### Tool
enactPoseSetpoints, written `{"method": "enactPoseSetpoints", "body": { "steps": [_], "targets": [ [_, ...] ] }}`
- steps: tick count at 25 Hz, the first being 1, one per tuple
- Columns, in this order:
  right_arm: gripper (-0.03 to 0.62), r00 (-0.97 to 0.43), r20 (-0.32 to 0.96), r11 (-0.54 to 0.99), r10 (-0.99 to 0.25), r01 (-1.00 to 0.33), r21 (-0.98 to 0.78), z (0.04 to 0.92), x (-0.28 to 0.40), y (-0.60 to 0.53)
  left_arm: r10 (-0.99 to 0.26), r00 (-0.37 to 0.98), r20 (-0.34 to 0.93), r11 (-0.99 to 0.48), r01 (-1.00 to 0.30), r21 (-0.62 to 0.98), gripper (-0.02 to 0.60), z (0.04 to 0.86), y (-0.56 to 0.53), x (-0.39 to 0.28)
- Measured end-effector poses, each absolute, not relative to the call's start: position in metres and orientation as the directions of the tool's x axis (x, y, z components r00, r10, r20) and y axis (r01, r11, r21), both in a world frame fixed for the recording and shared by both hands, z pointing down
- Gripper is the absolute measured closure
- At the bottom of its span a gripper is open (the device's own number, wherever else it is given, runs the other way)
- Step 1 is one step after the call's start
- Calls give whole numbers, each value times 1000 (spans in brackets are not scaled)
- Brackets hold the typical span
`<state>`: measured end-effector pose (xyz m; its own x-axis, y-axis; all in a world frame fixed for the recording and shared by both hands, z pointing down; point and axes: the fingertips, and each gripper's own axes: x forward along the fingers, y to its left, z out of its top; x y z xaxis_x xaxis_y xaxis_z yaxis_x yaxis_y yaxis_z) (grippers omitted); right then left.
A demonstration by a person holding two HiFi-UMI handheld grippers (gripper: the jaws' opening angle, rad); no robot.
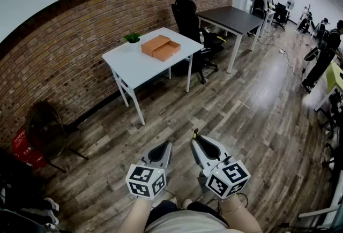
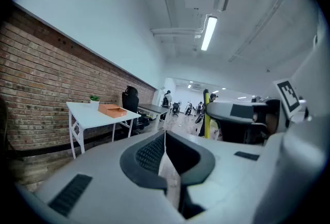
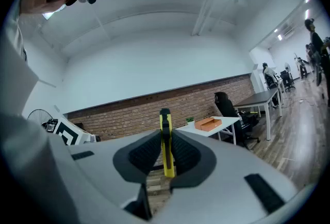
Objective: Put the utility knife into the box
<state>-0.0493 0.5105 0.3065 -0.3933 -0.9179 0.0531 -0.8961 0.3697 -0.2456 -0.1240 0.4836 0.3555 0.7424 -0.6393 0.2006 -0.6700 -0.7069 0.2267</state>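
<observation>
Brick wall (image 1: pixel 64 66) and plank floor (image 1: pixel 241 119) frame a white table (image 1: pixel 139 63), which carries an orange box (image 1: pixel 161 47) with a small green plant (image 1: pixel 132 38) just beside it. Well apart from the table, low by the person, the right gripper (image 1: pixel 196 140) has its fingers clamped on the yellow utility knife (image 3: pixel 166 143), which stands upright between them. The left gripper (image 1: pixel 167 146), equally far from the table, has its fingers pressed together.

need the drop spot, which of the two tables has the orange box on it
The white table, with the orange box; the dark table lacks it.
</observation>
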Motion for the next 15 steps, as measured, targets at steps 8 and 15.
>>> {"method": "enactPoseSetpoints", "body": {
  "steps": [8, 15],
  "targets": [
    [536, -395, 56, 370, -917, -894, -252, 313, -34, 518, -637, 743, 204, -708, -669, 228, 572, 358, 490, -106],
    [533, -412, 26, 389, -911, -879, -275, 315, -19, 521, -629, 752, 196, -724, -659, 205, 572, 361, 496, -91]
  ]
}}
